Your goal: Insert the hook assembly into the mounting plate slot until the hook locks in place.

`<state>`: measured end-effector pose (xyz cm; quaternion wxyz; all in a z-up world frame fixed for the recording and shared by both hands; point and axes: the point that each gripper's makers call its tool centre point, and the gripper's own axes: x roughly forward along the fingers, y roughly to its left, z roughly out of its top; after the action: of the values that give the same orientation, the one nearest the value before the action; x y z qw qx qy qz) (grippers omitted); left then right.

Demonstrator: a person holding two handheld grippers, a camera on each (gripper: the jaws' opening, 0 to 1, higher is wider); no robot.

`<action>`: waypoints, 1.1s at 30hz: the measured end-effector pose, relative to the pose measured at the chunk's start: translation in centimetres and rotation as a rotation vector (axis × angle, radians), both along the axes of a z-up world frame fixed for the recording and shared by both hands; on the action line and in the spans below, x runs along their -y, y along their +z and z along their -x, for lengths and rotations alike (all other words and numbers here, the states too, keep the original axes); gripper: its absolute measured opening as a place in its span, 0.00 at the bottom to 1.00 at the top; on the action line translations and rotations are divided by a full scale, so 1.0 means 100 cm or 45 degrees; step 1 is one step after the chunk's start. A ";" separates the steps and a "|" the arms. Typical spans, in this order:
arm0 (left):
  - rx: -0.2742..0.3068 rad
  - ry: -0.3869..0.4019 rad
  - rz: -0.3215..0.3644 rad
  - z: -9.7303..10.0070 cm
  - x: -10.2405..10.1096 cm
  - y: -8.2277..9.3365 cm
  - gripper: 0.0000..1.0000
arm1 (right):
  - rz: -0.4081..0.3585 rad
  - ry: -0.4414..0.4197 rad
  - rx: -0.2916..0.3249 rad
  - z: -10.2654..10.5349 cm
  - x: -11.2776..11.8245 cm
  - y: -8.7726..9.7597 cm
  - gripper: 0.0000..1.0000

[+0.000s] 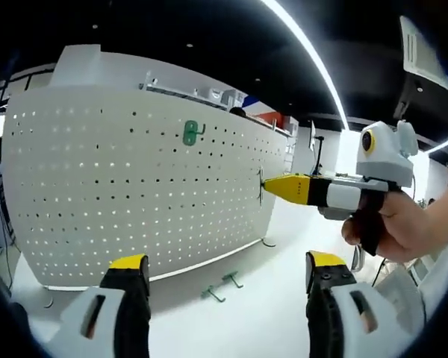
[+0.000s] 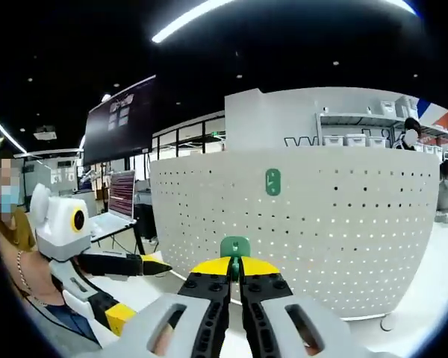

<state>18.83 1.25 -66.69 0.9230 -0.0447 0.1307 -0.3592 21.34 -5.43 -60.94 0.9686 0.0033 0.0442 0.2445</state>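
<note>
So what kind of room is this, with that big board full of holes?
Probably a workshop or lab inside an office. There's a white pegboard with a green hook, storage shelves with bins, a laptop, and long ceiling lights.

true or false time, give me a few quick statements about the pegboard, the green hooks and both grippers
1. A green hook is already mounted on the pegboard. True.
2. The right gripper is open with nothing in it. False: its jaws are shut on a green hook piece.
3. The left gripper is open. True: its jaws stand apart with nothing between them.
4. The pegboard lies flat on the table. False: it stands upright.
5. Two spare hooks lie on the white table. True.
</note>
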 end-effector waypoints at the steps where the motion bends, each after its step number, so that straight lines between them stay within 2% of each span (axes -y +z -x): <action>1: 0.003 0.000 -0.005 0.000 0.000 0.000 0.89 | -0.003 0.001 -0.001 0.000 0.000 0.000 0.01; 8: -0.003 0.005 -0.007 0.001 -0.004 -0.003 0.89 | -0.024 -0.009 0.000 -0.009 0.004 0.003 0.01; 18: -0.029 0.005 -0.029 0.006 -0.010 -0.015 0.88 | -0.055 -0.048 -0.007 -0.023 0.017 0.007 0.01; 33: -0.062 -0.010 -0.047 0.016 -0.016 -0.035 0.87 | -0.072 -0.127 0.031 -0.053 0.041 0.023 0.01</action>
<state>17.27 2.82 -70.16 0.9188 -0.0357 0.1598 -0.3592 26.59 -9.50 -58.61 0.9796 0.0299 0.0253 0.1973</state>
